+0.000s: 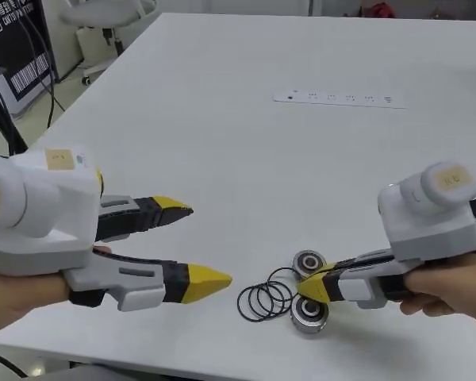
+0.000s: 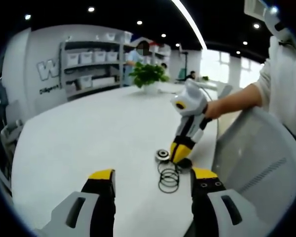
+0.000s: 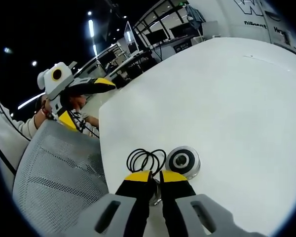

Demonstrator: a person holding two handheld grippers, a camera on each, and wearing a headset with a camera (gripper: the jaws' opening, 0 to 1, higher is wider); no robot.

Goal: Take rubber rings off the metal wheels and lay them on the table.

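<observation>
Two metal wheels lie near the table's front edge, one behind the other. Several loose black rubber rings lie overlapping just left of them. My right gripper has its yellow tips down between the wheels, over the near one. In the right gripper view its jaws stand almost together, with a bit of metal below them, the far wheel beyond and the rings to the left. My left gripper hovers open to the left of the rings, nothing between its jaws.
A white power strip lies far back on the white table. The table's front edge runs close below the wheels. A grey mesh chair stands beside the table, and a stool at the far left.
</observation>
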